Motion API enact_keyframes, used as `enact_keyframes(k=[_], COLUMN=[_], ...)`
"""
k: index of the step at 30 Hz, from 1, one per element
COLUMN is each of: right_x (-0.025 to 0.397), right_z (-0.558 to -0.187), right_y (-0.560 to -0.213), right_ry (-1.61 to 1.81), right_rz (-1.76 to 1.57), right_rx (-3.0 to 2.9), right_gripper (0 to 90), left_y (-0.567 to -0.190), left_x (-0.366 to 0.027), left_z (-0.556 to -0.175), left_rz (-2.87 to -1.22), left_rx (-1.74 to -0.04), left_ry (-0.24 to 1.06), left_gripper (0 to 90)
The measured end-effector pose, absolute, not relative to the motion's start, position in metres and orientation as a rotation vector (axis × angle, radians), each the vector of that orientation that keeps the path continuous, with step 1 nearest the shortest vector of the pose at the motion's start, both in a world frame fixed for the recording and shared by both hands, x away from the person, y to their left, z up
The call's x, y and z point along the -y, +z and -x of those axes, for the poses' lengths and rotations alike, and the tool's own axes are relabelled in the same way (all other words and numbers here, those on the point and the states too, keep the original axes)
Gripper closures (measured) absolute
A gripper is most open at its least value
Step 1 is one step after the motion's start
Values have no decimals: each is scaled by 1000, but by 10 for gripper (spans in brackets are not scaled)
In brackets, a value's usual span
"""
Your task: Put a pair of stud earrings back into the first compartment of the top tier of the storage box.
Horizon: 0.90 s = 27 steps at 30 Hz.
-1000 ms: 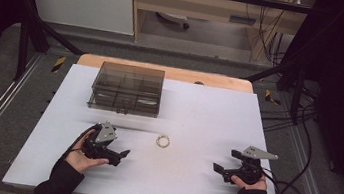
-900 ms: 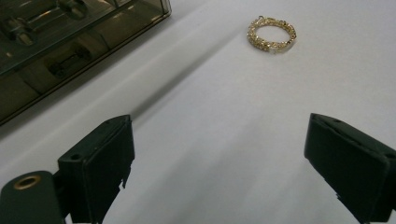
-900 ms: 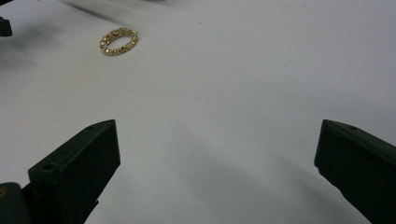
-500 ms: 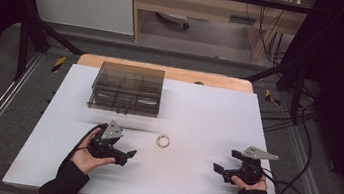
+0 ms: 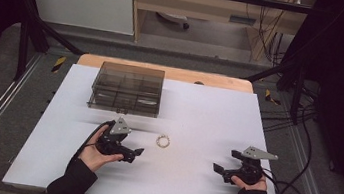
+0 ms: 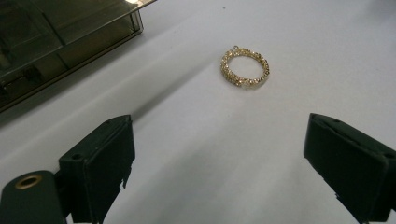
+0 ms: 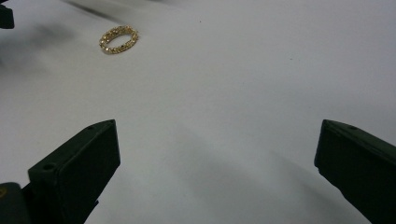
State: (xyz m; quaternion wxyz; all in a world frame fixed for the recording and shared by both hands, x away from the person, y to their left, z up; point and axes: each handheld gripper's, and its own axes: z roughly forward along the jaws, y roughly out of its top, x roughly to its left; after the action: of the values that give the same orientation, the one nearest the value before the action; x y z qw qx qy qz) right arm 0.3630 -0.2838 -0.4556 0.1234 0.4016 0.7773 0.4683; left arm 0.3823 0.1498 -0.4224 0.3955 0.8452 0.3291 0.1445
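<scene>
In the left gripper view the gold ring [image 6: 245, 68] lies on the white surface [image 6: 289, 28], upper centre, well ahead of the left tool [image 6: 224, 163], whose jaws stand released; the right tool [image 7: 219, 172] is likewise released.

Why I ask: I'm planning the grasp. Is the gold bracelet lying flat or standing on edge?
Flat. The gold bracelet lies on the white table, its whole loop showing as an open oval ahead of the left gripper.
</scene>
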Motion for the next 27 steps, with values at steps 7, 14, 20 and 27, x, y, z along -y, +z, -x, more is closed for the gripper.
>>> enact_keyframes(k=[7, 14, 20, 27], right_x=[284, 284, 284, 284], right_z=[-363, -363, -363, -363], right_y=[-456, -456, -455, -455], right_ry=[1368, 1369, 1370, 1372], right_rz=[-1171, -1171, -1170, -1172], right_rx=[-2267, -2267, -2267, -2266], right_gripper=[7, 7, 7, 7], left_y=[-423, -423, -425, -427], left_x=[-140, -132, -124, -117], left_z=[-389, -397, -403, -409], left_rz=[-2156, -2156, -2172, -2153], left_rx=[-842, -862, -879, -914], left_ry=[368, 359, 343, 319], left_gripper=[104, 125, 147, 213])
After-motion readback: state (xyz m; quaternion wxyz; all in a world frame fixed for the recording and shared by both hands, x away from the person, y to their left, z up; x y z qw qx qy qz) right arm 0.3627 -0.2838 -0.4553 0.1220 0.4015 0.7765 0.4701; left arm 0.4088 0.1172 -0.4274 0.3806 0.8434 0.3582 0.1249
